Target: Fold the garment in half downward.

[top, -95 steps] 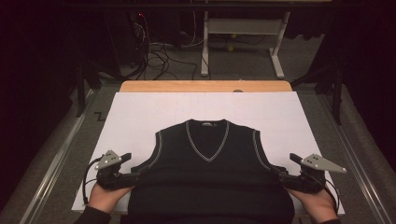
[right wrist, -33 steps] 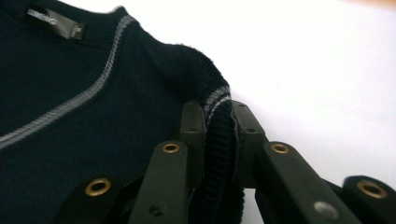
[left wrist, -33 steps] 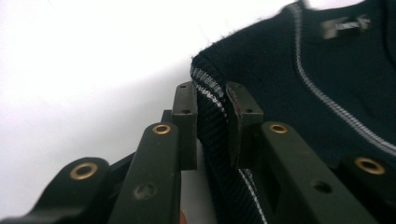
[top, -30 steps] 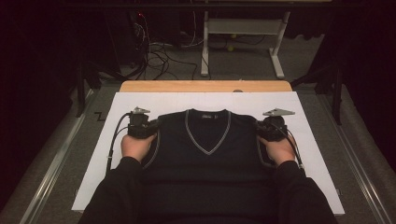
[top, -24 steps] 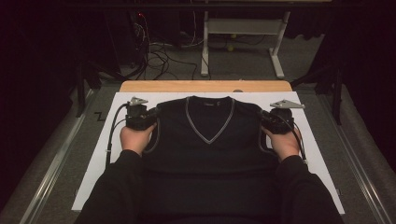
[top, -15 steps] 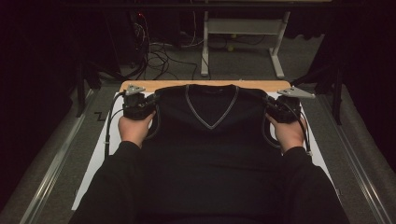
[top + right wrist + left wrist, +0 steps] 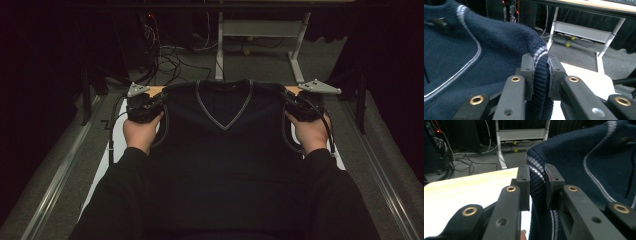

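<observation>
Vest point(image 7: 225, 150) hangs above the tabletop point(image 7: 117, 150); your left gripper point(image 7: 150, 102) and right gripper point(image 7: 298, 104) each pinch 1 shoulder.

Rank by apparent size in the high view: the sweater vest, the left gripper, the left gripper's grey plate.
1. sweater vest
2. left gripper
3. grey plate

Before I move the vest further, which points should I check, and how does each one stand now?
1. Left gripper jaws shut on the vest armhole rib: ok.
2. Right gripper jaws shut on the other armhole rib: ok.
3. Both shoulders held at about equal height in the high view: ok.
4. V-neck faces the camera, front not twisted: ok.
5. Hem free of the table: cannot tell, it is hidden behind the sleeves.
</observation>
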Demonstrator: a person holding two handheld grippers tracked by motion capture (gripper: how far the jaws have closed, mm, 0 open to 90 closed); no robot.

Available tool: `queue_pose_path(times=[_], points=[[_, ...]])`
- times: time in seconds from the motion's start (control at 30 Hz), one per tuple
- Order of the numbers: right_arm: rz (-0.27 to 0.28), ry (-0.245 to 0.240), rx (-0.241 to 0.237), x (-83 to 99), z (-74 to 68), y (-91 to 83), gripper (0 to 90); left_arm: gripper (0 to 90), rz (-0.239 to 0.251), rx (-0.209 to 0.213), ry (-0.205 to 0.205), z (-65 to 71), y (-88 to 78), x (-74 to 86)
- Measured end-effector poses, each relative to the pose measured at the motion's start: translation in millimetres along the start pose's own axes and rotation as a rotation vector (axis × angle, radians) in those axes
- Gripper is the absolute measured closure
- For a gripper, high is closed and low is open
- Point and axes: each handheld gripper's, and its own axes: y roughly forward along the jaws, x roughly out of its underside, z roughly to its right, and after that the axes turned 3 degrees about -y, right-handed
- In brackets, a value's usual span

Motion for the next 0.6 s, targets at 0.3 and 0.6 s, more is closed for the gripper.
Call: queue_pose_path(times=[0.3, 0.6], points=[[0.012, -0.033, -0.05, 27.3, -11.5, -22.2, 78.9, 72.9, -0.01, 0.079, 0.006, -3.2, -21.3, 34.7], [0.021, -0.067, -0.135, 79.5, -31.6, -52.9, 78.8, 72.8, -0.053, 0.168, 0.046, 5.3, -50.0, 92.3]])
